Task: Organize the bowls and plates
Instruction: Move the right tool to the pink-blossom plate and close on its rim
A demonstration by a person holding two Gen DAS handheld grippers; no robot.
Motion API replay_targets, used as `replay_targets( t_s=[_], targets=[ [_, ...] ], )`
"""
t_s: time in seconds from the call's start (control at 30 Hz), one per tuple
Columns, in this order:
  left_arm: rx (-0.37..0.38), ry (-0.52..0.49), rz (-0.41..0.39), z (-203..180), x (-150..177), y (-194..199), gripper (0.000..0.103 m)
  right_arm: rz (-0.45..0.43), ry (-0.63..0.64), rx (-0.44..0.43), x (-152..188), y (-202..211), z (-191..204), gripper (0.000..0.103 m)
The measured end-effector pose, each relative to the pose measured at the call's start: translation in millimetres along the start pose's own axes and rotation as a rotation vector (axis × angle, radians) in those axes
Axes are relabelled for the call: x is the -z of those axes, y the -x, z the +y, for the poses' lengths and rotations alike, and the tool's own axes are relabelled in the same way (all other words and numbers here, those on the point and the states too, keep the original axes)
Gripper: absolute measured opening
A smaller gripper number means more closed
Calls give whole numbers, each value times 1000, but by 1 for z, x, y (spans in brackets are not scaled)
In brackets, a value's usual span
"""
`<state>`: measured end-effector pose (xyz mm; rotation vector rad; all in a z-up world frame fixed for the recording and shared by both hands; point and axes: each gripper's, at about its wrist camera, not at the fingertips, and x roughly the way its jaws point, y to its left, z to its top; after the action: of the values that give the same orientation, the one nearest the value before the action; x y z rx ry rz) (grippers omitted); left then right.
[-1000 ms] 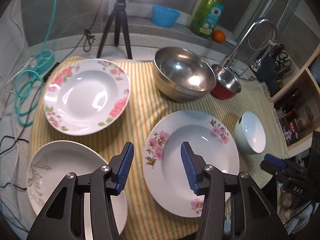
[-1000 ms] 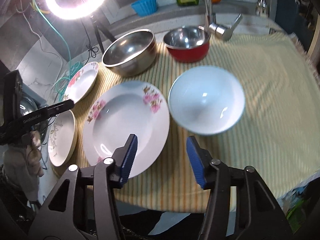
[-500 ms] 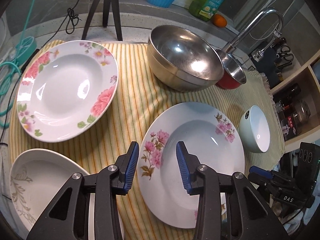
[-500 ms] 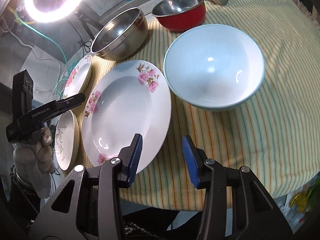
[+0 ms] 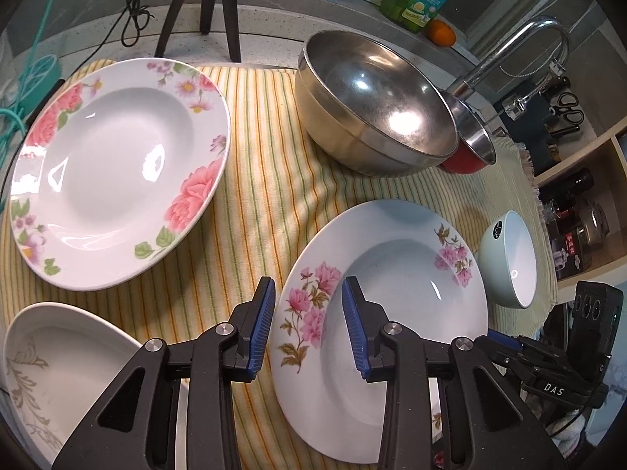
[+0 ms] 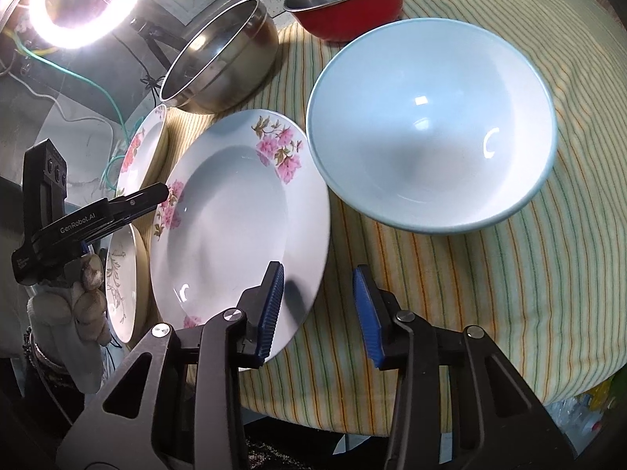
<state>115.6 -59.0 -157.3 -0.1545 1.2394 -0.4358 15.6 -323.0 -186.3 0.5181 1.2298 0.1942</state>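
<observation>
Left wrist view, from left to right. A cream plate with a grey-brown leaf motif [image 5: 58, 368] lies left of the jaws, partly hidden by the left finger. Ahead of it, a deep white plate with large pink roses and green leaves [image 5: 117, 172] rests on the yellow-striped cloth [image 5: 266, 180] covering the tabletop. The left gripper [image 5: 307, 329] has its jaws apart and holds nothing; its blue pads straddle the near-left rim of a white plate with small pink blossoms [image 5: 392, 282], though contact with the rim cannot be told. Ahead and slightly right stands a large steel bowl [image 5: 376, 105], with a red-sided steel bowl [image 5: 470, 149] touching its far side. Furthest right sits a pale blue bowl [image 5: 509, 258] near the cloth's edge.

Right wrist view, from left to right. The blossom plate [image 6: 235, 219] lies left of and ahead of the right gripper [image 6: 317, 309], whose jaws are apart and empty; the left pad overlaps the plate's near-right rim. The pale blue bowl [image 6: 431, 125], white inside, sits ahead and right, just beside the plate.
</observation>
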Motion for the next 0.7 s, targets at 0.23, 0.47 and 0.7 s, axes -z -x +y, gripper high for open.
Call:
replay_targets(
  t_s=[0.23,0.47,0.7],
  targets=[
    [6,7,13,1,-1,-6,31,13,25,-7,-4,-4,3,29],
    [4,0,12,2,2,-4,31,25,48,-9,-7,-6,7,24],
    [-15,-1,11,-3,9,-1,31,34,69,-1,-7,-7,12,24]
  ],
)
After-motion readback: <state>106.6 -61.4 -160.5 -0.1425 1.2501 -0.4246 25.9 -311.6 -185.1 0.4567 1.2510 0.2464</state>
